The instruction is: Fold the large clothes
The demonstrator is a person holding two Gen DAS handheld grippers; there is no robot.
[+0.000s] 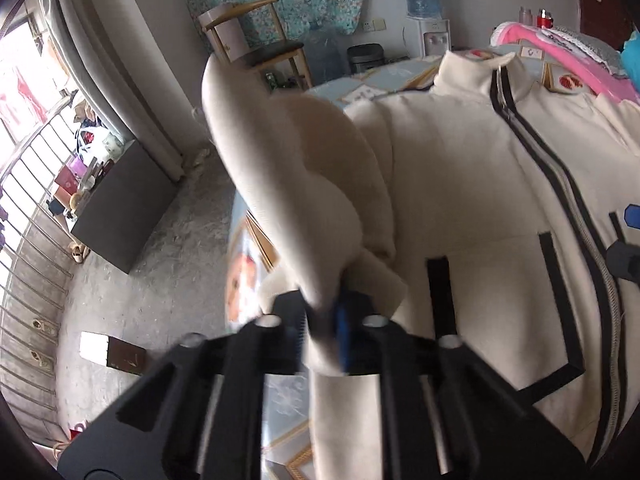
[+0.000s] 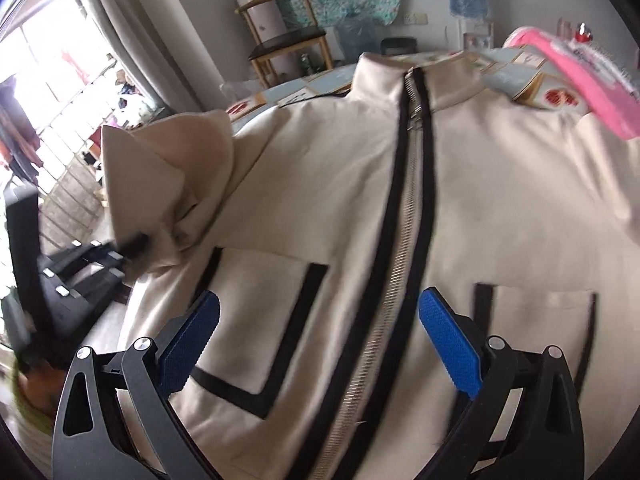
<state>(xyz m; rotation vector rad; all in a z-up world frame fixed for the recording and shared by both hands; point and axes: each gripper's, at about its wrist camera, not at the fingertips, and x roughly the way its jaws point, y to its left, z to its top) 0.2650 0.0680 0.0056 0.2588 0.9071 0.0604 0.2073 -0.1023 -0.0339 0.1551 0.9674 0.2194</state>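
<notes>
A cream zip-up jacket with black trim lies front up on the bed, collar at the far end. My left gripper is shut on the cuff end of its left sleeve, which is lifted and arches over the jacket's left side. In the right wrist view the same sleeve rises at the left with the left gripper clamped on its end. My right gripper hangs open over the lower front, its blue pads either side of the zipper, nothing between them.
The bed's patterned sheet shows past the collar. A pink blanket lies at the far right. A wooden chair and a water dispenser stand by the back wall. A dark cabinet and window bars are left.
</notes>
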